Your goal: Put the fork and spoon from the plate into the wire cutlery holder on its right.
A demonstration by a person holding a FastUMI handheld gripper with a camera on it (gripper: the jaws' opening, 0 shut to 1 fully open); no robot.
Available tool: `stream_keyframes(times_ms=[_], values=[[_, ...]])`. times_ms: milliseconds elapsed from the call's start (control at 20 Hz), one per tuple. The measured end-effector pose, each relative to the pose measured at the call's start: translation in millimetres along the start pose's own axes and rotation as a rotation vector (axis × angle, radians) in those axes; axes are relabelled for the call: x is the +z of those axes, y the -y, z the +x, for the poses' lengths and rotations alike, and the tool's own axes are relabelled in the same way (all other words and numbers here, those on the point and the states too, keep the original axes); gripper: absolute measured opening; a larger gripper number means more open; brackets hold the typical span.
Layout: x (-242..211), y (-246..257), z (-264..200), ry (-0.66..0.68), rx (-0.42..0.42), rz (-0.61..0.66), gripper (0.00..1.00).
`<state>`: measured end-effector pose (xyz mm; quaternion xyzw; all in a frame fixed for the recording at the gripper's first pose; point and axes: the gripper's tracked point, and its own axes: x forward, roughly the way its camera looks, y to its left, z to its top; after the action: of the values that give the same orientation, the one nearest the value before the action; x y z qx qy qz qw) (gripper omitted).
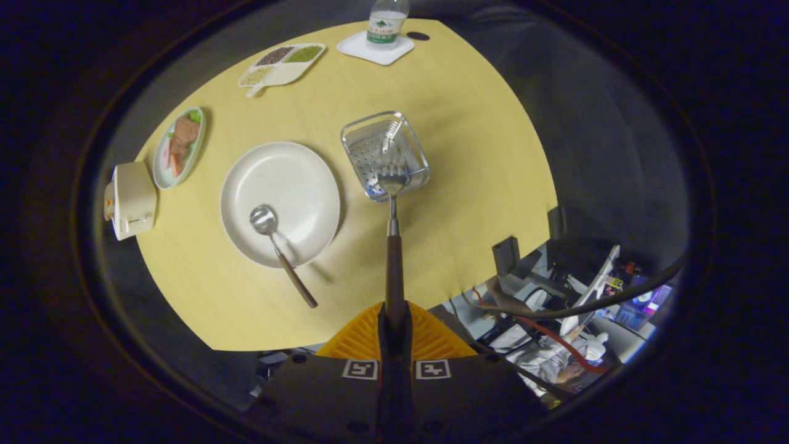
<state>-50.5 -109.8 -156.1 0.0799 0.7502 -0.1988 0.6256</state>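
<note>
My gripper (pixel 394 317) is shut on the brown handle of the fork (pixel 392 246), high above the table. The fork points straight ahead of the fingers, and its metal tines hang over the near rim of the wire cutlery holder (pixel 413 151). The holder stands to the right of the white plate (pixel 302 179). In the plate lies the spoon (pixel 280 250), its bowl on the plate and its brown handle sticking out over the near rim onto the table.
A round yellow table (pixel 468 185) carries a dish of food (pixel 179 147), a cream box (pixel 130 200), a divided tray of grains (pixel 280 63) and a water bottle (pixel 385 24) on a white coaster. Cables and equipment lie below the table's right edge.
</note>
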Motion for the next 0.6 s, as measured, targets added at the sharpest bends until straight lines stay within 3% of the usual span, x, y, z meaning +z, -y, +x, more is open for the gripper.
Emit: stream_keyframes(times_ms=[250,600], values=[[32,-4,16,-0.051,0.020,-0.058,0.08],[54,-6,27,-0.048,0.044,-0.059,0.19]])
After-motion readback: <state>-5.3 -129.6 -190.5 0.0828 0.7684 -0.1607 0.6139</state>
